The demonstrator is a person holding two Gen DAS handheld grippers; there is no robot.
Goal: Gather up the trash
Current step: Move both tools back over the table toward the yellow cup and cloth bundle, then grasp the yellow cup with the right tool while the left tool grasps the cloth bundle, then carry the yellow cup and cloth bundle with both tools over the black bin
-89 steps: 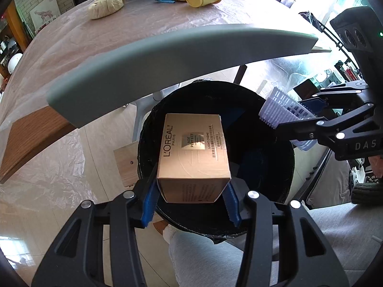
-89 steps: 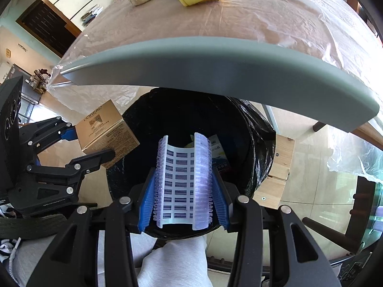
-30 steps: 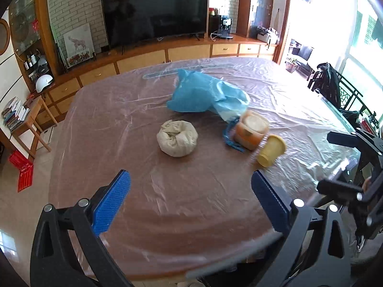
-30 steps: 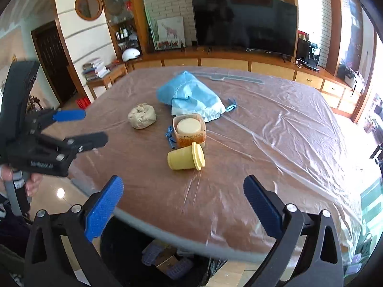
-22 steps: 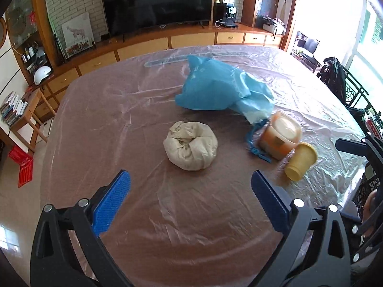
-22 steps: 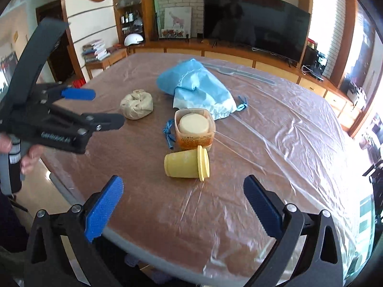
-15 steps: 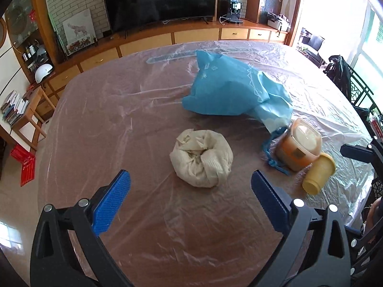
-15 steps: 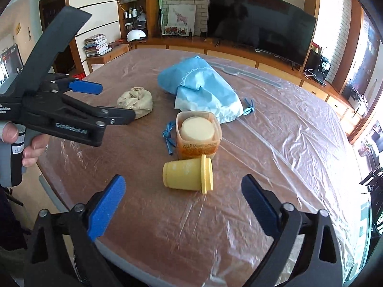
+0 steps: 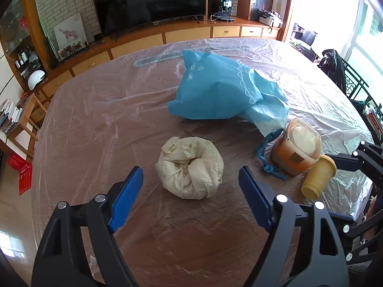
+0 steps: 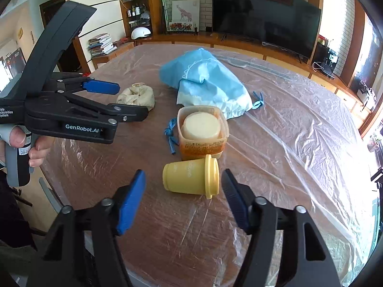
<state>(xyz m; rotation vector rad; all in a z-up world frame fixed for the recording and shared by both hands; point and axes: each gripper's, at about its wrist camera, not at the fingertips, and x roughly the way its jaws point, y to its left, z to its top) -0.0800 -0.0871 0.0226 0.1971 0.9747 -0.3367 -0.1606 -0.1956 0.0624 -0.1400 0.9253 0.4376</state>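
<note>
Between the blue pads of the left gripper (image 9: 190,192), a little ahead of its tips, lies a crumpled off-white paper wad (image 9: 190,167) on the round wooden table under clear plastic sheeting (image 9: 100,110); the jaws have just been closing but stand apart from the wad on both sides, touching nothing; beyond the wad, further from the claw, slumps a light blue plastic bag with a white pattern (image 9: 222,95), and to the claw's right stand a square translucent orange food tub with a pale round block inside (image 9: 295,148) and a blue knotted string (image 9: 265,157) beside it; just ahead of the right gripper (image 10: 183,192), set between its blue pads, a small yellow plastic cup with a yellow lid (image 10: 191,177) lies on its side, lid toward the right pad; these jaws too have just been closing, yet a gap shows on either side of the cup, so nothing is gripped; directly past the cup, touching or nearly touching it, sits the orange tub, with the blue bag behind it; off to this claw's left the other gripper hangs over the table edge, held by a person's hand (image 10: 26,148) on its grey handle.
</note>
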